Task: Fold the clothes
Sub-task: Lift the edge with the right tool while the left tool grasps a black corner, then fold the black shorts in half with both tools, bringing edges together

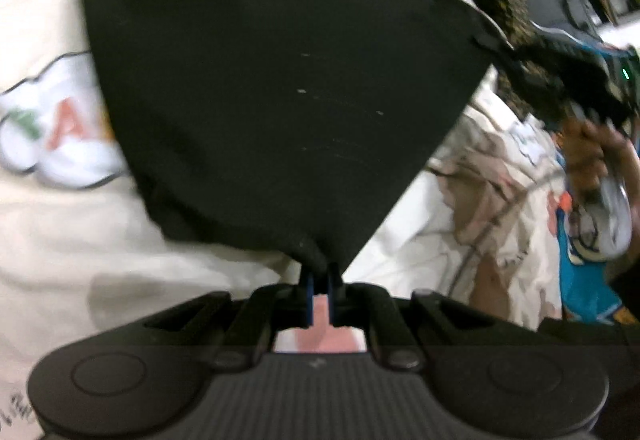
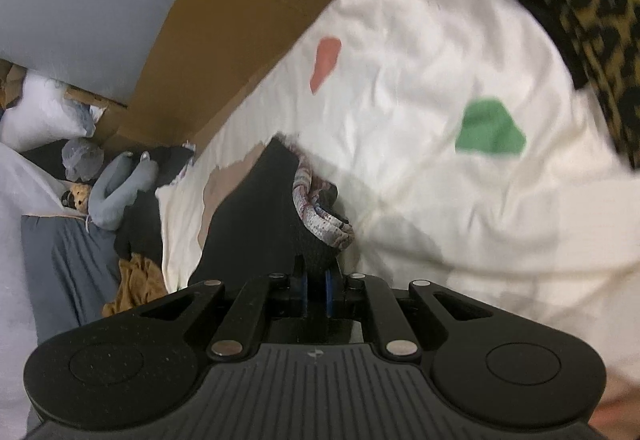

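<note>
Pinching one corner of the black garment [image 1: 280, 80] in our left gripper [image 1: 320, 274], we hold the cloth spread above the cream printed bedsheet [image 1: 60, 240]. Our right gripper [image 2: 316, 276] is clamped on another corner beside a mottled waistband [image 2: 316, 212]. On the sheet we read one red letter "A" [image 1: 68, 128]; nearby print is blurred.

We see the right gripper [image 2: 318, 272] clamped on a black garment [image 2: 256, 216] above a cream printed bedsheet [image 2: 420, 52], cardboard box [image 2: 224, 20] behind.
</note>
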